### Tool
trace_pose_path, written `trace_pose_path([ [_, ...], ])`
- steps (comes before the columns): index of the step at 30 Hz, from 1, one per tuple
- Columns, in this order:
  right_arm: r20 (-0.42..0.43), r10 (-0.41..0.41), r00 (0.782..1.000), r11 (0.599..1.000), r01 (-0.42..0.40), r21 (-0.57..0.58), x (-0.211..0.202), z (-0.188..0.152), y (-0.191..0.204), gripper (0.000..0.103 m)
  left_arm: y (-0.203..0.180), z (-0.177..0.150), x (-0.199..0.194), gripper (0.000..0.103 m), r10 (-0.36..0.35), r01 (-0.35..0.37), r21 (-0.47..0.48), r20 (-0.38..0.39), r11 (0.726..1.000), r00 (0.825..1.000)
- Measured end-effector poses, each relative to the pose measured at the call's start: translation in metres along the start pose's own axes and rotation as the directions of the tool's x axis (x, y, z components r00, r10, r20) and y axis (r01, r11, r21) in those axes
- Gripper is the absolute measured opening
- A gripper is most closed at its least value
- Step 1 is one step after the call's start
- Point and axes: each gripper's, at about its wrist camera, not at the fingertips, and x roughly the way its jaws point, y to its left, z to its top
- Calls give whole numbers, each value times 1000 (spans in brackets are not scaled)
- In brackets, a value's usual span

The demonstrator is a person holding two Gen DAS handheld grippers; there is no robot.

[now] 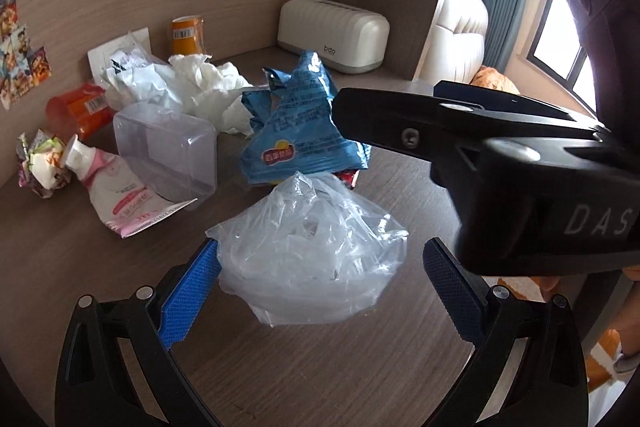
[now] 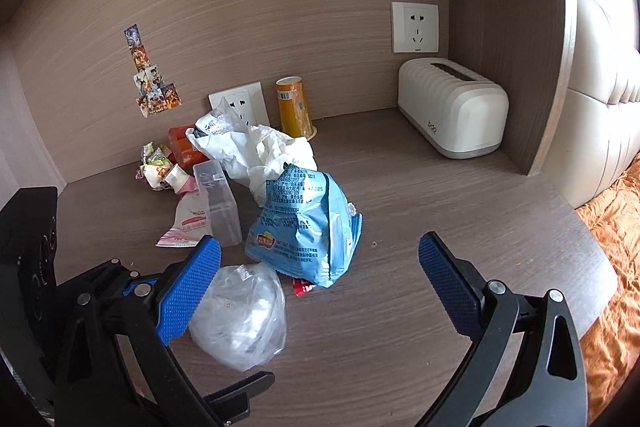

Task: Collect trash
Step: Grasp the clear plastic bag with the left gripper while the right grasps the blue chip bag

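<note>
Both our left gripper (image 1: pixel 320 267) and right gripper (image 2: pixel 320 267) gape over the brown wood-grain desk (image 2: pixel 460 227), crumpled clear plastic bag (image 1: pixel 312 247) between the left's spread fingers, beige wall beyond.

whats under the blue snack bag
A small red wrapper pokes out from under the front edge of the blue snack bag, next to the clear plastic bag. Most of the wrapper is covered, and anything else beneath the bag is hidden.

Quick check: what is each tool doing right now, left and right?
Left tool: open, straddling the clear plastic bag, not clamped on it.
Right tool: open, holding nothing, above the blue snack bag.
</note>
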Motion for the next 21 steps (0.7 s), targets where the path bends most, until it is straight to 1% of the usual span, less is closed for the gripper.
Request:
trace_pose_path([
  [2,-14,0,1000,1000,0,0,14,1,0,99,6,1,9,98,-3,2,-21,-27,1000,1000],
  [3,-28,-13,1000,1000,13,-2,20,2,0,99,11,2,14,98,-29,27,-47,-47,999,998],
  [5,-42,-19,999,1000,19,-1,33,4,-2,99,18,4,20,98,-47,42,-89,-61,995,997],
  [11,-77,-7,997,1000,8,11,60,8,-7,99,19,14,29,97,-24,21,-37,-78,999,997],
  [13,-86,0,996,1000,1,14,67,9,-8,99,17,18,31,87,-25,25,-7,-80,1000,996],
  [14,-88,6,996,1000,-4,17,69,9,-8,99,15,18,31,79,-6,8,17,-82,1000,997],
  [15,-90,16,996,1000,-14,22,72,10,-8,99,13,19,32,73,5,-2,36,-84,999,996],
  [17,-97,28,995,999,-25,33,76,11,-8,98,13,20,32,64,13,-8,61,-83,998,996],
  [18,-108,43,993,999,-39,36,78,11,-7,93,13,20,32,61,11,-6,66,-83,998,996],
  [19,-127,60,990,998,-56,33,82,11,-6,77,14,21,32,59,6,0,68,-82,998,997],
  [21,-130,65,989,998,-61,33,82,9,-4,73,16,21,30,54,-5,10,65,-78,998,997],
])
